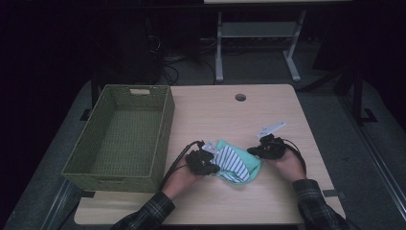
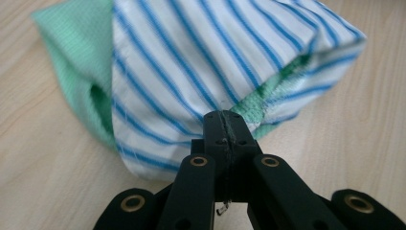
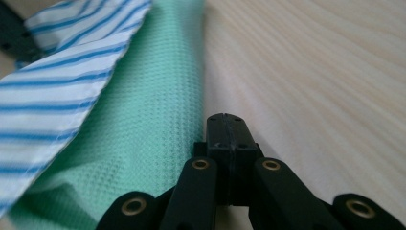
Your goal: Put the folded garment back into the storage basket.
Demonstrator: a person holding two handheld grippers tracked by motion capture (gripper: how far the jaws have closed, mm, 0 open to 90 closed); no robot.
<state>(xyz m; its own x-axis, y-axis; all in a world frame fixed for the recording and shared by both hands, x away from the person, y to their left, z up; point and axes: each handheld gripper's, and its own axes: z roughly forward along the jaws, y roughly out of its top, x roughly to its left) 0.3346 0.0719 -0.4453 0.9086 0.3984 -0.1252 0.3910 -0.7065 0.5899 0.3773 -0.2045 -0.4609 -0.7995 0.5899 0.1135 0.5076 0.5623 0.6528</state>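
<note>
A person in plaid sleeves works at a pale wooden desk, holding a tool in each hand over a small heap of cloth near the desk's front edge. The heap is a mint-green waffle-weave cloth with a white cloth with blue stripes lying on top of it.

The left tool sits at the heap's left side; in the left gripper view its jaws are pressed together on a fold where the striped cloth and a green hem meet, pinching the fabric, with threads caught between the tips. The green cloth bulges out beside the stripes.

The right tool rests at the heap's right edge. In the right gripper view its jaws are pressed together just beside the border of the green cloth, over bare wood; whether they grip any fabric cannot be told.

An olive-green woven basket stands on the desk's left side, near the left hand.
</note>
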